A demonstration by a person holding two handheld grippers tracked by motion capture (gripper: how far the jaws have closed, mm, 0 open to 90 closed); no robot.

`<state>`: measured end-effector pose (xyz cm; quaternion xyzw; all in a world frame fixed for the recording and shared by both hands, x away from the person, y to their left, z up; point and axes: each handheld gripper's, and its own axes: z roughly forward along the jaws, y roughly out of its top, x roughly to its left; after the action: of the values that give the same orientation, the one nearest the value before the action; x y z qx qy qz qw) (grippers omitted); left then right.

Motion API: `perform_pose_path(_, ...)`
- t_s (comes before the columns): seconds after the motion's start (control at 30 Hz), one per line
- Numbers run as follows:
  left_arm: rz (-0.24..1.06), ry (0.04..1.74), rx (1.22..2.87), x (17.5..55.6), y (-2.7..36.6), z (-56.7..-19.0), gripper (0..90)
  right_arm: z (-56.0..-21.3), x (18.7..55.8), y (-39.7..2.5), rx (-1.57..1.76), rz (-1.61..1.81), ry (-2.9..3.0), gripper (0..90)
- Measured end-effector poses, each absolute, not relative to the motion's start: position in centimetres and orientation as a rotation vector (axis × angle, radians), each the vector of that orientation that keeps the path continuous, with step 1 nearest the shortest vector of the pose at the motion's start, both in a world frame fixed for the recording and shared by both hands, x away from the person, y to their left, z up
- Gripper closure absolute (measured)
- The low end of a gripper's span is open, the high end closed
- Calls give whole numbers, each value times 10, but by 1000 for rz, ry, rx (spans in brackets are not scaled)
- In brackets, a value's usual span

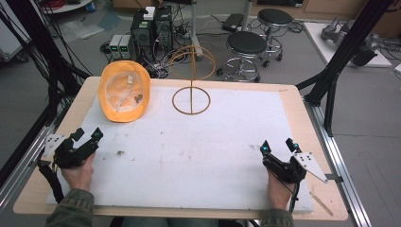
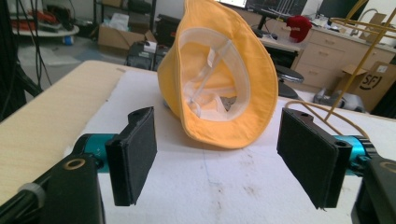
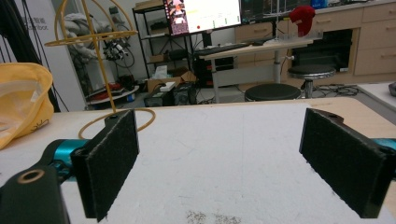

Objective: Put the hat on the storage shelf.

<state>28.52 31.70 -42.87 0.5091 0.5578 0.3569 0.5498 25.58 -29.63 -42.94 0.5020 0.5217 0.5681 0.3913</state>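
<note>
Left gripper: the black hand-held left gripper sits at the near left of the table, jaws spread wide and holding nothing; in its own view the left gripper shows two dark padded jaws well apart over bare sheet.

Right gripper: the black hand-held right gripper sits at the near right of the table, jaws likewise spread and empty; in its own view the right gripper frames bare sheet between its pads.

Hat: the soft yellow cloth bucket hat with a pale lining lies ahead of the left gripper, slightly to its right, well apart from the jaws. In the left gripper view the hat is tipped with its opening facing the gripper, white lining and straps visible inside. From the right gripper it lies far off to the left, where an edge of it shows.

Stand: the thin yellow wire stand with a ring base, upright stem and ring top is ahead of both grippers, right of the hat and just beside it. It is ahead and left of the right gripper.

Surface: a white sheet covers the light wooden table; both grippers hover over or rest near its near edge.

Hands: the person's left hand and right hand grip the tools from behind.
</note>
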Motion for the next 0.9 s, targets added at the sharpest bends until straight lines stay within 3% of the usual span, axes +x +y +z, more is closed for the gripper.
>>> perform_pose_path(0.9,881,1313,1247,290,313,-430,331,-434,254,-300,1323,1444,1323,108)
